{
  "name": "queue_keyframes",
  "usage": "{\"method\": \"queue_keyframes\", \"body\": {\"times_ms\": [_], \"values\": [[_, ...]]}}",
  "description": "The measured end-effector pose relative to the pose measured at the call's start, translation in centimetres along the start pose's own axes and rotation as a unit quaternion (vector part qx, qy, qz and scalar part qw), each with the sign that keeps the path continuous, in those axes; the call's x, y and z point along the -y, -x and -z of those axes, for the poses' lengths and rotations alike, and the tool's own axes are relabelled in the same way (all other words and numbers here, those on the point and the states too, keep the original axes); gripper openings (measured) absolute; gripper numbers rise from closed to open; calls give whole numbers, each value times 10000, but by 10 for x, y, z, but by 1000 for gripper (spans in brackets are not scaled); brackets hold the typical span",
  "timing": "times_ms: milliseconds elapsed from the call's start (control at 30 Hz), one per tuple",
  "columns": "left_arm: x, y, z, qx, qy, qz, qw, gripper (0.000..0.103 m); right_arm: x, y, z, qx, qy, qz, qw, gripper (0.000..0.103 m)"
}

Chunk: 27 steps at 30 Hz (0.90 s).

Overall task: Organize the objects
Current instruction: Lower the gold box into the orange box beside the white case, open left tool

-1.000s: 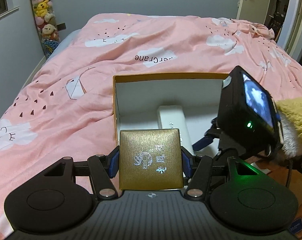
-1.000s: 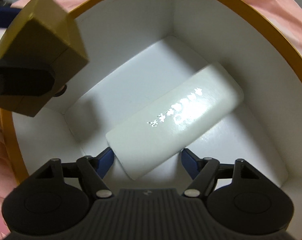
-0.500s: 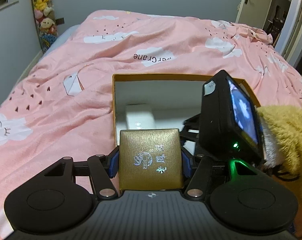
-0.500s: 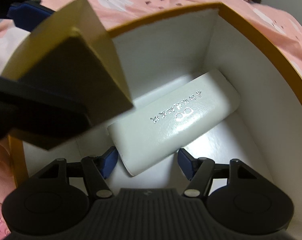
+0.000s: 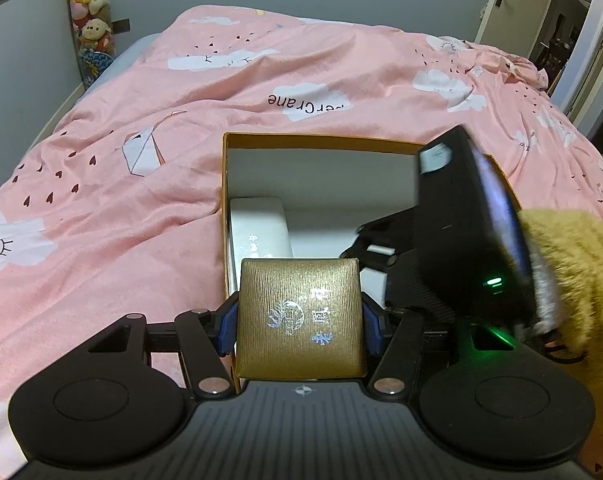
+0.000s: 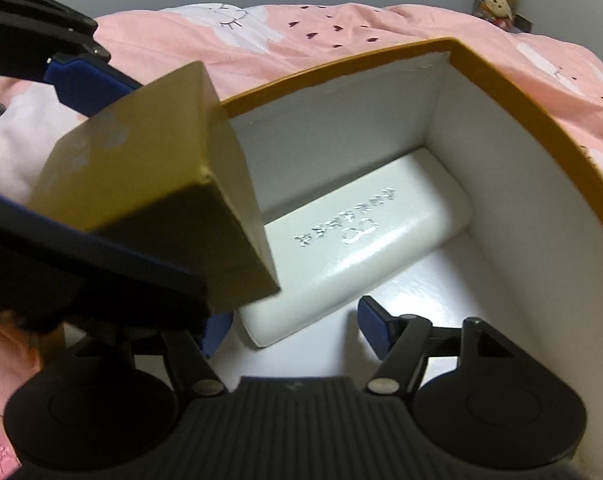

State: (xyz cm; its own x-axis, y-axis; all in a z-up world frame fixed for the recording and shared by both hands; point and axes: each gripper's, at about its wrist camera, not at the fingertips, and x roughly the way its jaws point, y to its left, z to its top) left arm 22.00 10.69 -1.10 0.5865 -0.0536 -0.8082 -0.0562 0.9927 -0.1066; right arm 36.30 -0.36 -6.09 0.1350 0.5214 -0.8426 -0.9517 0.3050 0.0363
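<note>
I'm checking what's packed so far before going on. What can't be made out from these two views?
- Left wrist view: much of the open box's floor, hidden by the gold box and the right gripper's body.
- Right wrist view: the white case's near-left corner, behind the gold box.
- Both views: the embossed lettering is too small to read.

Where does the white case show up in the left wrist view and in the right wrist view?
Left wrist view: the white case lies inside the big open box, against its left wall, just above the gold box held by the left gripper.
Right wrist view: the white case lies mid-frame on the box floor, partly behind the gold box.
Shared landmark: the big box's orange rim.
</note>
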Motion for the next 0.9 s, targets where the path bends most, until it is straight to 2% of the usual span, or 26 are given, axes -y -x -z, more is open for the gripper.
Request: {"method": "queue_keyframes", "body": {"times_ms": [167, 267, 333, 367, 400, 467, 500, 533, 567, 633, 733, 767, 900], "values": [[6, -5, 3, -38, -47, 19, 10000, 67, 22, 32, 10, -107, -440, 159, 9988, 71], [14, -8, 6, -35, -233, 82, 9997, 67, 44, 56, 24, -234, -1083, 179, 9937, 69], [17, -13, 8, -95, -336, 161, 9993, 67, 61, 71, 35, -277, -1625, 208, 9861, 66], [19, -15, 10, -122, -376, 180, 9991, 67, 70, 79, 41, -227, -1929, 192, 9808, 65], [20, -18, 10, -139, -437, 193, 9988, 67, 63, 87, 52, -110, -2260, 117, 9740, 65], [24, -21, 13, -133, -541, 224, 9982, 67, 41, 96, 70, 196, -2911, -223, 9562, 65], [27, -22, 13, -132, -612, 257, 9977, 67, 41, 99, 75, 332, -3184, -454, 9463, 65], [29, -24, 14, -135, -676, 291, 9972, 67, 38, 92, 68, 443, -3402, -692, 9368, 65], [32, -25, 15, -151, -715, 248, 9970, 67, 16, 80, 62, 514, -3545, -892, 9294, 63], [36, -26, 16, -129, -858, 184, 9961, 67, 19, 66, 45, 554, -3752, -1136, 9183, 68], [39, -24, 16, -161, -924, 323, 9951, 67, 41, 44, 49, 597, -3944, -1535, 9041, 69], [41, -24, 17, -157, -968, 338, 9946, 67, 38, 57, 57, 597, -4008, -1677, 8987, 71], [45, -21, 19, -76, -1077, 447, 9931, 67, 38, 51, 57, 482, -4213, -2052, 8821, 76]]}}
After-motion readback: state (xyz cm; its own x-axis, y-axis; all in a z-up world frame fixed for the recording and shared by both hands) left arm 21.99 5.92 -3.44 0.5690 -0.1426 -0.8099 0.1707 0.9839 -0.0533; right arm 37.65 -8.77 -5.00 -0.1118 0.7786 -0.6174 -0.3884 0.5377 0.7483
